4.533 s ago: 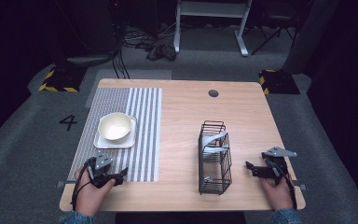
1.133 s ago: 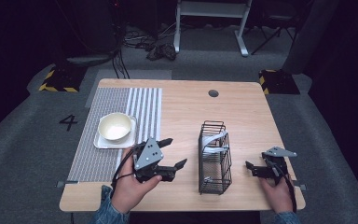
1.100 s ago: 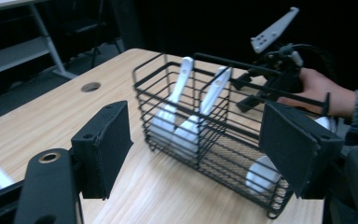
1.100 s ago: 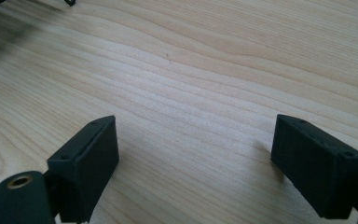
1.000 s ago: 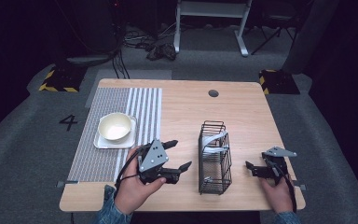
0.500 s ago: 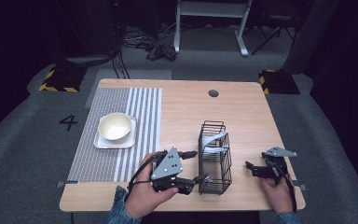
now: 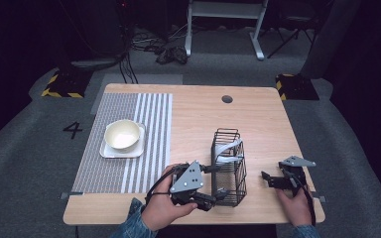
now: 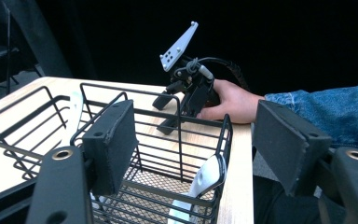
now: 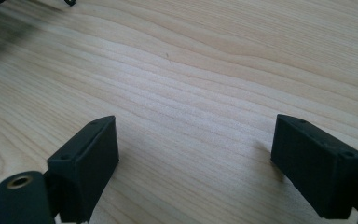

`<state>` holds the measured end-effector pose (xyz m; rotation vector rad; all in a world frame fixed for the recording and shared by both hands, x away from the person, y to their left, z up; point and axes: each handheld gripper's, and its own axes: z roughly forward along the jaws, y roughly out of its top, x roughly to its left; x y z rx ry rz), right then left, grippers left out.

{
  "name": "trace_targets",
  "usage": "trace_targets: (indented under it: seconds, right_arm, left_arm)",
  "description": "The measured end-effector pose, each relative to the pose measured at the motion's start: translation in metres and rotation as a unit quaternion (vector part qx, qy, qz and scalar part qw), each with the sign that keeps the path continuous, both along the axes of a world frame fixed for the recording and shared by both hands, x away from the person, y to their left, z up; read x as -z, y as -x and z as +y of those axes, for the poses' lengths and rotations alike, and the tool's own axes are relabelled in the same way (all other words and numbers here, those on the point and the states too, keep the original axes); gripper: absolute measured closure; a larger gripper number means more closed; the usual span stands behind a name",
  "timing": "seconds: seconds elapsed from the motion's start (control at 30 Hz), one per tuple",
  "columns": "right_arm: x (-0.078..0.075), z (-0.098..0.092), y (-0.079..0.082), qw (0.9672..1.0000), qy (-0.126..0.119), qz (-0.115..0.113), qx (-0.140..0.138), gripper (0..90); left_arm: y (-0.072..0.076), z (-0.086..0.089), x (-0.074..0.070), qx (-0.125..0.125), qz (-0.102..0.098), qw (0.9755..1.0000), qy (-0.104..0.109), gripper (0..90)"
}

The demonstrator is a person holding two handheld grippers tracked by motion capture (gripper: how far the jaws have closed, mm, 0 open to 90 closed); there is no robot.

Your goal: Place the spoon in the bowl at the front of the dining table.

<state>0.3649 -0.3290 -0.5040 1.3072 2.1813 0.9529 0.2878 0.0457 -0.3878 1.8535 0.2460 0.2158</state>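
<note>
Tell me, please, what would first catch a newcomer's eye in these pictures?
Most likely the black wire basket standing right of the table's middle, with white utensils inside, and the left gripper, jaws open, right at its near left side. Next, the cream bowl on a white square plate, set on the striped placemat at the left. The right gripper rests open near the table's right edge.

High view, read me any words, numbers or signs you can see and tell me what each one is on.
"4": a dark number marked on the grey floor, left of the table.
No other text can be read; the black and yellow striped blocks on the floor carry hazard stripes, no words.
</note>
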Motion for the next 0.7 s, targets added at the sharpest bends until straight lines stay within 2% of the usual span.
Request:
trace_targets:
  seconds: [0.07, 0.2, 0.37, 0.47, 0.57, 0.7]
  right_arm:
    - [0.0000, 0.0000, 0.0000, 1.0000, 0.000, 0.000, 0.000, 14.8]
    - [0.0000, -0.0002, 0.0000, 1.0000, 0.001, 0.000, -0.001, 14.8]
    - [0.0000, -0.0001, 0.0000, 1.0000, 0.001, 0.000, -0.001, 14.8]
    - [0.0000, -0.0001, 0.0001, 1.0000, 0.001, 0.000, -0.001, 14.8]
    - [0.0000, -0.0001, 0.0001, 1.0000, 0.001, 0.000, -0.001, 14.8]
    - [-0.0001, -0.0001, 0.0001, 1.0000, 0.001, 0.000, -0.001, 14.8]
  left_arm:
    - [-0.0016, -0.0001, 0.0019, 0.003, 0.001, 1.0000, 0.001, 38.7]
    - [-0.0035, 0.0016, 0.0031, 0.009, -0.002, 0.9999, -0.005, 55.0]
    - [-0.0009, 0.0037, 0.0022, 0.012, 0.006, 0.9999, -0.006, 56.1]
    - [0.0030, 0.0035, 0.0016, 0.020, 0.002, 0.9998, -0.006, 54.9]
    - [0.0036, 0.0032, 0.0045, 0.023, -0.003, 0.9994, -0.024, 59.9]
    - [-0.0003, 0.0053, 0.0091, 0.023, 0.005, 0.9992, -0.031, 67.9]
